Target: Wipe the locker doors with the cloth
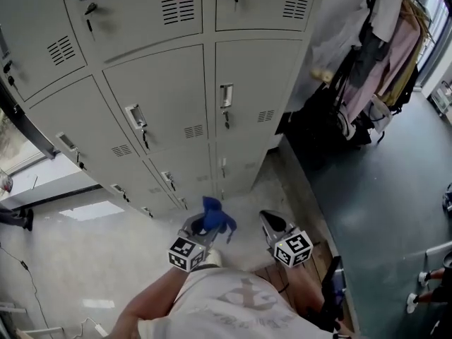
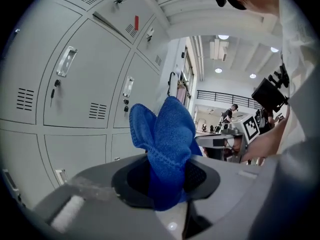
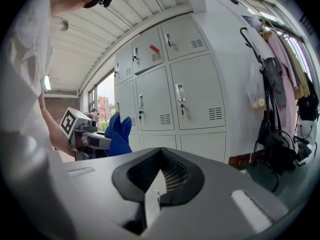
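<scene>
At the left we are holding the left gripper (image 1: pixel 200 226) in front of the grey locker doors (image 1: pixel 159 111). Its jaws are clamping the blue cloth (image 1: pixel 217 217) by its lower part. The loose folds of the cloth are standing up out of the jaws toward the lockers, and they appear apart from every door. Just beside it, at the right, we are holding the right gripper (image 1: pixel 270 222), and its jaws are pressing together on nothing.

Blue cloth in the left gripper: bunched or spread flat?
Bunched. The blue terry cloth is pinched between the jaws of the left gripper, with loose folds standing up above them.
</scene>
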The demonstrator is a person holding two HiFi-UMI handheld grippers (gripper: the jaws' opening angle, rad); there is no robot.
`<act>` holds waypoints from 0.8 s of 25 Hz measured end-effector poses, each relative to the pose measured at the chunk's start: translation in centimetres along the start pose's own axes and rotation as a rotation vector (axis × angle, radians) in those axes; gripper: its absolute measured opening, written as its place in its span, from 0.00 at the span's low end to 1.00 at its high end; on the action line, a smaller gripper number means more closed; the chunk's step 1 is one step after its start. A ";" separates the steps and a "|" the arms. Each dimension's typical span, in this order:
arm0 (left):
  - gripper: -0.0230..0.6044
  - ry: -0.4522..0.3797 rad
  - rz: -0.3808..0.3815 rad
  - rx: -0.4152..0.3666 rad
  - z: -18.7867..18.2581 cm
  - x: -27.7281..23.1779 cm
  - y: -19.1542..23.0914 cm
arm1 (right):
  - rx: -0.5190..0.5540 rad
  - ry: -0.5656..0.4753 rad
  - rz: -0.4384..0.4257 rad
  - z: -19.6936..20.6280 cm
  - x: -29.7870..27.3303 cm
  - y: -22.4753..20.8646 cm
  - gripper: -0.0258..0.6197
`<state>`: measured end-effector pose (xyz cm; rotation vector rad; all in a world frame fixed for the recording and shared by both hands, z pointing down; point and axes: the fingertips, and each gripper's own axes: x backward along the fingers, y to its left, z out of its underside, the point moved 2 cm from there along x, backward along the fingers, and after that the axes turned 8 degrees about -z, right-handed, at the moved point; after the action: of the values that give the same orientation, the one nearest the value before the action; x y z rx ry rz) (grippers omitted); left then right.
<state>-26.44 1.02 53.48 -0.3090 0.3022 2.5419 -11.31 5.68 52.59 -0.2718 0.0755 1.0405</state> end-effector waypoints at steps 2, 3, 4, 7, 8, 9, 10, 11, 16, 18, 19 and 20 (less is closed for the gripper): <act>0.23 0.006 0.001 -0.006 -0.6 -0.4 1.6 | 0.003 -0.005 0.012 -0.7 -1.2 -0.2 0.05; 0.23 0.004 0.003 -0.008 -0.9 -0.6 2.3 | 0.004 -0.007 0.018 -1.0 -1.7 -0.3 0.05; 0.23 0.000 0.007 -0.010 -1.3 -0.7 2.9 | 0.007 -0.008 0.024 -1.3 -2.1 -0.4 0.05; 0.23 -0.010 0.026 -0.025 -2.1 -1.0 4.1 | 0.018 -0.009 0.042 -2.0 -3.1 -0.6 0.05; 0.23 -0.012 0.033 -0.031 -2.2 -1.1 4.4 | 0.019 -0.008 0.048 -2.2 -3.4 -0.7 0.05; 0.23 -0.012 0.037 -0.035 -2.2 -1.2 4.6 | 0.017 -0.007 0.054 -2.3 -3.7 -0.8 0.05; 0.23 -0.013 0.038 -0.037 -2.2 -1.3 4.9 | 0.016 -0.005 0.057 -2.4 -4.0 -0.9 0.05; 0.23 -0.015 0.038 -0.037 -2.2 -1.4 5.1 | 0.017 -0.003 0.056 -2.6 -4.3 -0.8 0.05; 0.23 -0.026 0.025 -0.022 -2.2 -2.0 6.0 | 0.053 0.023 0.038 -3.0 -5.7 -0.9 0.05; 0.23 -0.027 0.022 -0.020 -2.2 -2.3 6.3 | 0.062 0.031 0.030 -3.0 -6.4 -1.3 0.05; 0.23 -0.029 0.025 -0.018 -2.2 -2.5 6.4 | 0.063 0.031 0.025 -3.0 -6.8 -1.5 0.05; 0.23 -0.033 0.031 -0.016 -2.3 -2.6 6.5 | 0.062 0.030 0.020 -3.1 -7.2 -1.8 0.05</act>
<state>-27.57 -6.20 53.02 -0.2705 0.2759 2.5785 -13.19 -2.00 51.31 -0.2311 0.1370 1.0518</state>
